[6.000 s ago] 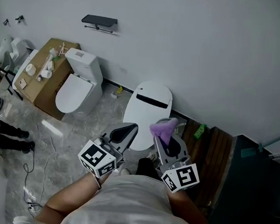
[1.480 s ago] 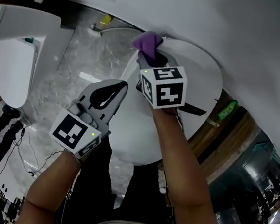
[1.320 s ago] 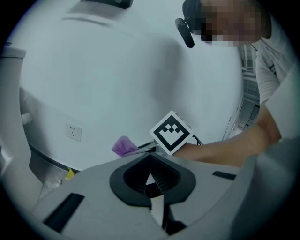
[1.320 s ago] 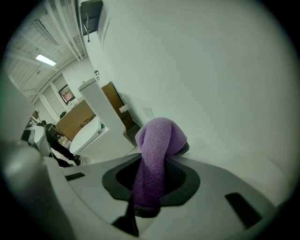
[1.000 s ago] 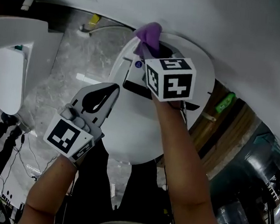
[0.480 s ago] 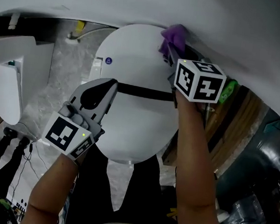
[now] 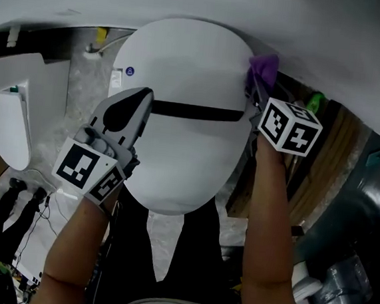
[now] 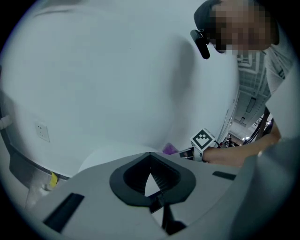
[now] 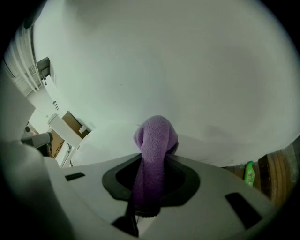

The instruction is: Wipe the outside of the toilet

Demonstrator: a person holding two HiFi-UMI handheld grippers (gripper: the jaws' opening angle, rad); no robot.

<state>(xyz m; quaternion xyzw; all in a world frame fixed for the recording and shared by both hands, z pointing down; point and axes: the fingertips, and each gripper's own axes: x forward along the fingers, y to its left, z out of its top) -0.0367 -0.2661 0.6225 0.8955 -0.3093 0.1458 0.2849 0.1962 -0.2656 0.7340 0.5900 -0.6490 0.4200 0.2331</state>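
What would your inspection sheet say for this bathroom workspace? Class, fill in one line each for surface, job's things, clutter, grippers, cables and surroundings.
Surface: grey marbled floor, partly covered.
Job's things: white toilet with its lid down; purple cloth at the lid's right rear edge.
Clutter: green bottle to the right of the toilet.
Grippers: right hand-held gripper shut on the purple cloth; left hand-held gripper shut and empty, over the lid's left side.
Cables: thin cables on the floor at lower left; a hose by the wall.
Surroundings: white wall behind; second toilet at left.
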